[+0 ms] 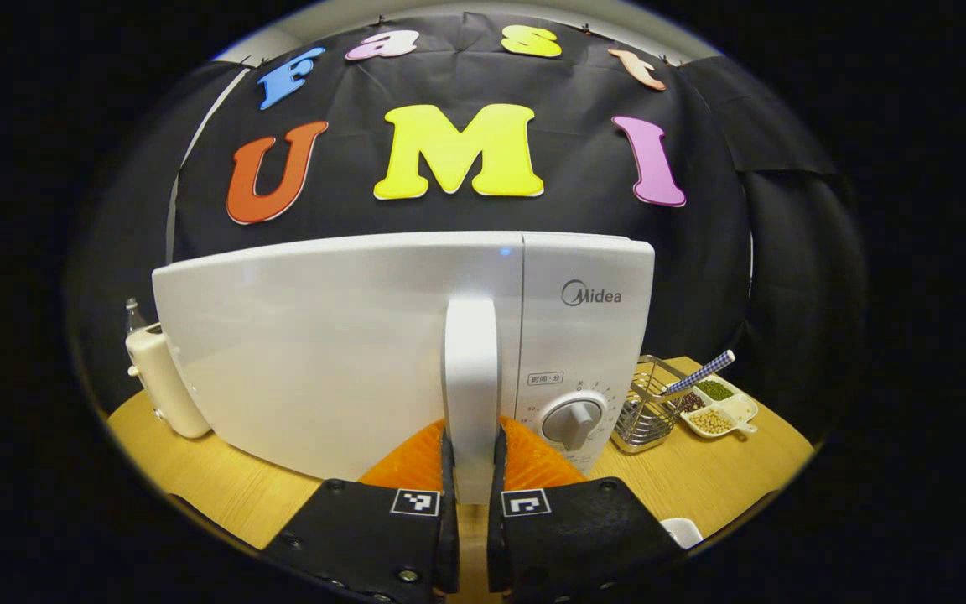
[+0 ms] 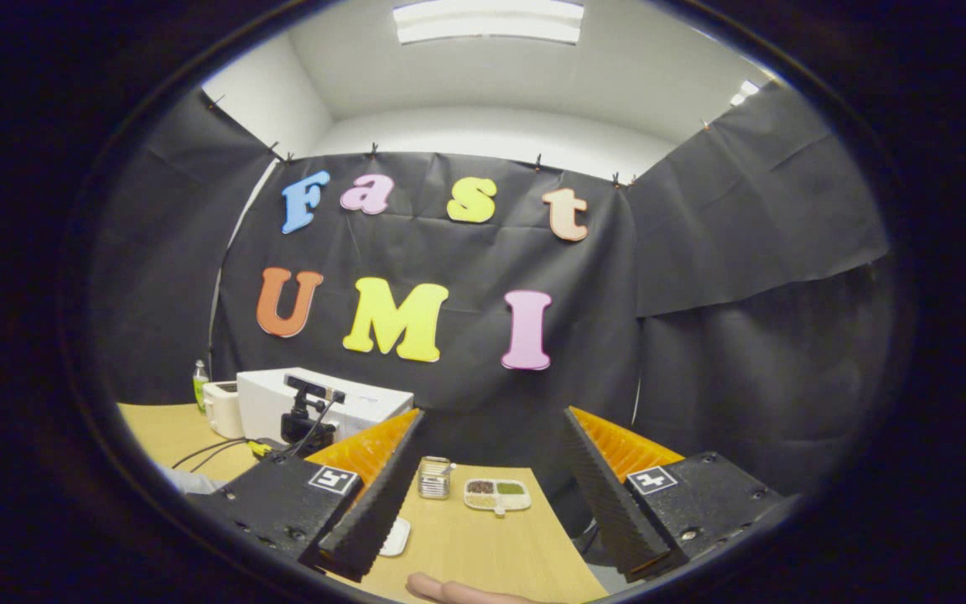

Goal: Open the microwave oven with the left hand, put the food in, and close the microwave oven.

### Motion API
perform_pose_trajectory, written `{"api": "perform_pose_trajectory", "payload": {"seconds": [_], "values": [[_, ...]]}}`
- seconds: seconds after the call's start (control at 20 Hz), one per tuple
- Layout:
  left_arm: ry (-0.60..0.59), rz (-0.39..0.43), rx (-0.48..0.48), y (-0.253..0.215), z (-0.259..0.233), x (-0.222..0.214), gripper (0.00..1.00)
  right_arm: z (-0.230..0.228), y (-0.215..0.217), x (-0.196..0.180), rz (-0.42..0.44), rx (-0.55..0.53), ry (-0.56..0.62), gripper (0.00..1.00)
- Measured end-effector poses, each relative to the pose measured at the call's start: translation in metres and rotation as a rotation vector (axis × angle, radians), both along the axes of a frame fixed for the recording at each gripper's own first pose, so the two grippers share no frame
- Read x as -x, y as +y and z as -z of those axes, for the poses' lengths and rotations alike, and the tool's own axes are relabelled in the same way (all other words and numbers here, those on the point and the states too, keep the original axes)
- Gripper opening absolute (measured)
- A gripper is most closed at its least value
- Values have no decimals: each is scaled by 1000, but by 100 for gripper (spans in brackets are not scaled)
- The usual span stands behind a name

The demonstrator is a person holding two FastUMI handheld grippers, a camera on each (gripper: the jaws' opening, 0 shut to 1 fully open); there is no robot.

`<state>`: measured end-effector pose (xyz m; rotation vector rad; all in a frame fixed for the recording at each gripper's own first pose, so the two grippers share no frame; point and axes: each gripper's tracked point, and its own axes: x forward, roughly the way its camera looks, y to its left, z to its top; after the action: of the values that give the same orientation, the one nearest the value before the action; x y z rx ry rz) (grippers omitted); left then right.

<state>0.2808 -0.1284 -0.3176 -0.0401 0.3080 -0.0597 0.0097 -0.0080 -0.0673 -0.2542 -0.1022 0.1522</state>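
"Midea" on microwave [image 1: 592, 294] control panel

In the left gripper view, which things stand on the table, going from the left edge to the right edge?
Cream appliance → microwave door → door handle, held in the left claw → control knob → wire rack → divided dish of beans.

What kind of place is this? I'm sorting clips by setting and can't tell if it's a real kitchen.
Likely a staged recording booth, not a home kitchen: black cloth wall, a microwave and a divided dish of beans on a wooden table.
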Motion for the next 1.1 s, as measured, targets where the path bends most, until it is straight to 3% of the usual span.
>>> {"api": "perform_pose_trajectory", "payload": {"seconds": [0.1,0.15,0.3,0.35,0.5,0.55,0.95,1.1], "values": [[13,8,-6,0,-2,2,7,-3,3,3,14,-28,25,94],[8,14,-16,0,-2,2,7,-4,1,2,24,-37,34,100],[13,29,5,2,-2,9,7,-14,1,4,38,-58,43,96],[28,28,-7,0,-1,8,3,-16,2,6,35,-66,45,100],[2,23,-15,8,-7,32,2,-22,6,11,19,-79,38,96],[-7,36,9,10,-8,43,2,-21,6,12,18,-81,38,100],[-7,142,54,39,-11,116,2,-13,21,25,11,-149,99,100],[-2,155,61,55,-11,139,2,-18,26,35,18,-127,86,100]]}}
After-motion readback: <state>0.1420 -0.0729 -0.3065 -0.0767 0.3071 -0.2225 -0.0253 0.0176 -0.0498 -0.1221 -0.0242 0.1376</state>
